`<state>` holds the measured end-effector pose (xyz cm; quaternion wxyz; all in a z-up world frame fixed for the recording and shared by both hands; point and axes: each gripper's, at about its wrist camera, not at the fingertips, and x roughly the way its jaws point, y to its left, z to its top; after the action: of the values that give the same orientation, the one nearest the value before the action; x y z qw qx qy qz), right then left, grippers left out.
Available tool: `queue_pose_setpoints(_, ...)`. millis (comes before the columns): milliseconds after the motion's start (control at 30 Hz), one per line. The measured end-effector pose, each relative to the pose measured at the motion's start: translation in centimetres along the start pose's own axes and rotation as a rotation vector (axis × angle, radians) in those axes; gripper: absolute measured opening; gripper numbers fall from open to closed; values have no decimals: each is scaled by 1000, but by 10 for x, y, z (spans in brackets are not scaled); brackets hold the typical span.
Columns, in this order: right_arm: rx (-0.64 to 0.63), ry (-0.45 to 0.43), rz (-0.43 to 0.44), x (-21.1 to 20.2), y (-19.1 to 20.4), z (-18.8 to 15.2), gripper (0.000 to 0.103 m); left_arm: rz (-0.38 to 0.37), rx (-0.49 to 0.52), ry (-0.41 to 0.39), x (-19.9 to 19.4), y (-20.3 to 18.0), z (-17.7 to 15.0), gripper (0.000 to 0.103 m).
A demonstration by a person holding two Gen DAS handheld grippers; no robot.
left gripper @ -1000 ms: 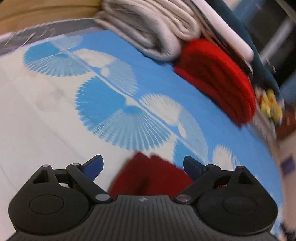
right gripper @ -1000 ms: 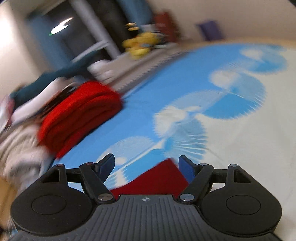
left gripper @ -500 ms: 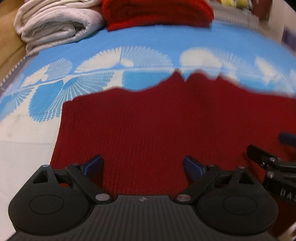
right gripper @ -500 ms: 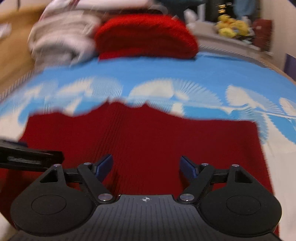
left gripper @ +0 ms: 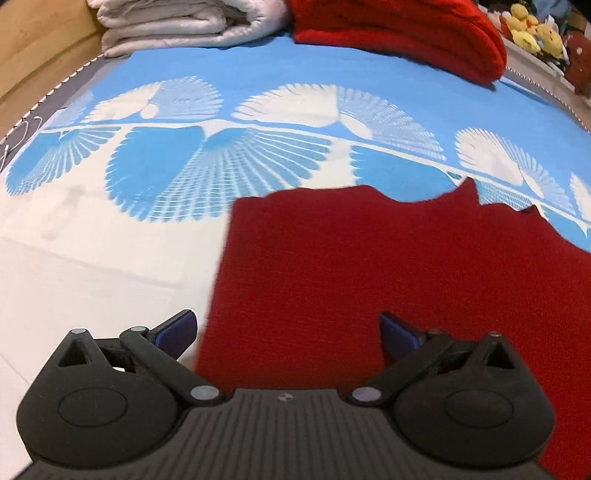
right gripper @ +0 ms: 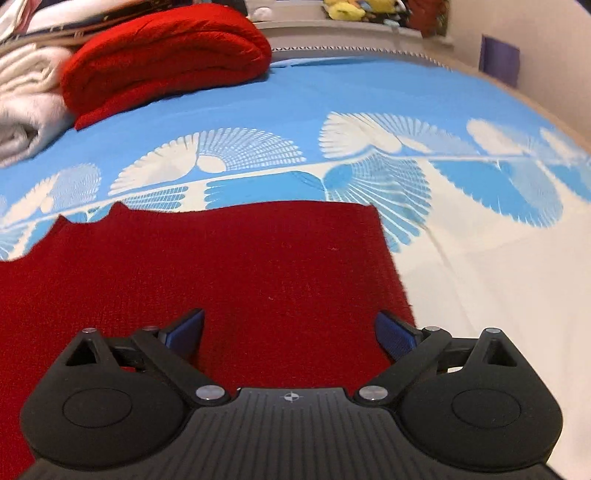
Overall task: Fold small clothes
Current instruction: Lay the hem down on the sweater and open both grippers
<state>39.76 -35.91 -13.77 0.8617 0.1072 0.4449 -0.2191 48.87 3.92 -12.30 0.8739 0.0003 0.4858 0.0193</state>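
Observation:
A dark red knitted garment [left gripper: 369, 266] lies flat on the blue and white bedsheet [left gripper: 184, 110]. My left gripper [left gripper: 288, 328] hovers over its near left corner, jaws wide open, with the left edge of the cloth between the blue pads [left gripper: 177, 326] but not pinched. In the right wrist view the same red garment [right gripper: 221, 266] fills the lower left. My right gripper [right gripper: 291, 328] sits over its near right corner, jaws opening, pads [right gripper: 395, 334] apart and clear of the cloth's surface.
A folded bright red blanket [left gripper: 406, 33] and a folded white quilt [left gripper: 184, 26] lie at the far end of the bed. Yellow plush toys [left gripper: 532, 26] sit beyond the bed's far right edge. A wooden bed frame [left gripper: 37, 48] borders the left.
Both grippers swung from the far bed area down over the red garment, which now lies flat. The left moved to its left edge, the right to its right edge, and the right jaws widened.

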Motion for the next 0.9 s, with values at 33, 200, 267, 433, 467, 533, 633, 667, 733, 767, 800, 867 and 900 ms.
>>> queue_pose_setpoints(33, 19, -4, 19, -4, -5, -2, 95, -10, 0, -1, 0, 5, 0, 103)
queue_pose_setpoints(200, 165, -79, 93, -31, -34, 3, 91, -1, 13, -41, -16, 2, -2, 103)
queue_pose_setpoints(267, 229, -105, 111, -42, -48, 5, 92, 41, 34, -92, -25, -5, -2, 103)
queue_pose_setpoints(433, 279, 67, 93, -16, -78, -6, 95, 109, 86, -146, -29, -17, -3, 103)
queue_pose_setpoints(467, 301, 136, 84, -5, -82, -10, 95, 120, 97, -125, -24, -19, -4, 103)
queue_pose_setpoints(533, 348, 125, 125, 1, -90, -18, 103, 145, 119, -73, -11, -19, -6, 103)
queue_pose_setpoints(633, 329, 125, 136, -2, -89, -16, 102, 133, 88, -48, -5, -11, -5, 103)
queue_pose_setpoints(667, 341, 132, 153, -2, -90, -15, 102, 124, 65, -45, -7, -8, -3, 103)
queue_pose_setpoints(733, 361, 137, 186, -3, -94, -13, 102, 121, 32, -56, -12, -3, -3, 103)
queue_pose_setpoints(767, 372, 137, 199, -3, -96, -12, 102, 124, 25, -62, -16, -3, -3, 103)
queue_pose_setpoints(800, 382, 141, 207, -3, -97, -11, 102, 124, 18, -68, -19, -1, -3, 103)
queue_pose_setpoints(867, 379, 156, 214, 0, -98, -11, 102, 106, -4, -67, -27, 1, -4, 103)
queue_pose_setpoints(900, 364, 161, 216, 0, -97, -11, 102, 82, -18, -65, -31, 3, -6, 103)
